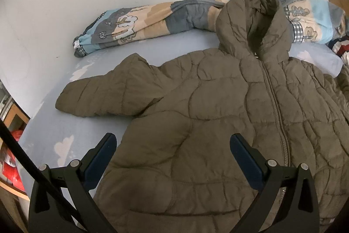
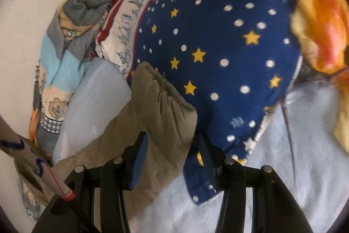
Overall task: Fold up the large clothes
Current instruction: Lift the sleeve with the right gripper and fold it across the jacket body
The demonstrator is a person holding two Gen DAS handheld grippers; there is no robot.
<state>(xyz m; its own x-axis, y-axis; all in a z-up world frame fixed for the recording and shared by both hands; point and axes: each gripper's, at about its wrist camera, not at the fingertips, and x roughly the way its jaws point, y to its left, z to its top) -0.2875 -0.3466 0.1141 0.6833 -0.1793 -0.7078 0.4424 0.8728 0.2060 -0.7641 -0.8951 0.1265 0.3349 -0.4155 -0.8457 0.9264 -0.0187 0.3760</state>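
Left gripper [image 1: 173, 146]: jaws spread, empty, over puffer jacket [image 1: 218, 123] spread mid-frame on the bed sheet [image 1: 54, 134]. Right gripper [image 2: 172, 145]: jaws straddling sleeve cuff [image 2: 161, 97], grip uncertain. Jacket probably light, soft, slippery; take cuffs or hem.

The right gripper [image 2: 172, 156] holds its jaws apart around the jacket sleeve [image 2: 157, 106].
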